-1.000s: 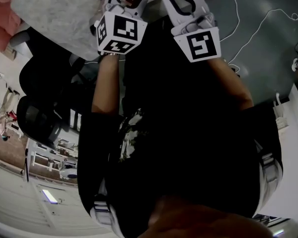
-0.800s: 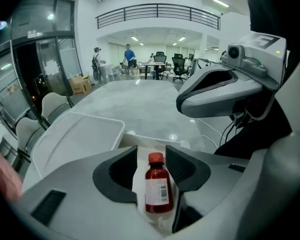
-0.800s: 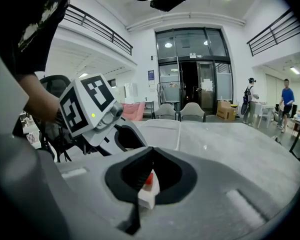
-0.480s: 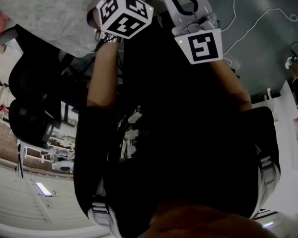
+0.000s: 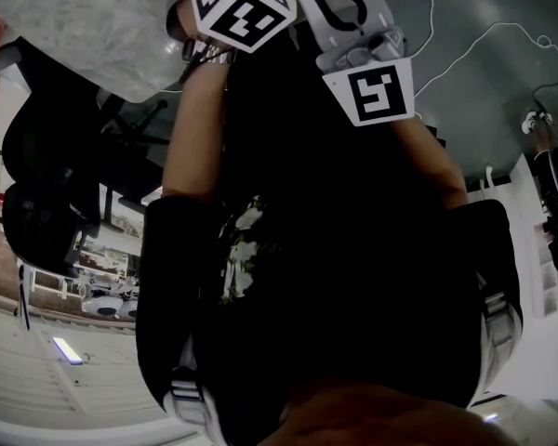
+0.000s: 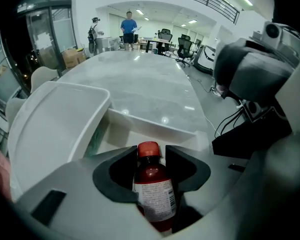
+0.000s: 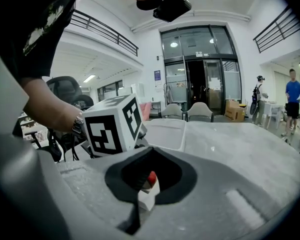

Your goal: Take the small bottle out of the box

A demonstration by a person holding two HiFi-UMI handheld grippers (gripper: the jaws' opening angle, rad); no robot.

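Long pale grey desk point(image 6: 150, 79) with a glossy marbled top that catches the ceiling lights and runs far down the room. The head view shows only one corner of it, top left. A white box point(image 6: 157, 125) sits directly on the desk at the near end. It is open, and its lid point(image 6: 55, 126) is thrown back to the left and tilted up. In the right gripper view the box stands near the desk's edge.

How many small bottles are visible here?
1: the red-capped small bottle, gripped in the left tool, near the white box. More may lie hidden inside the box.
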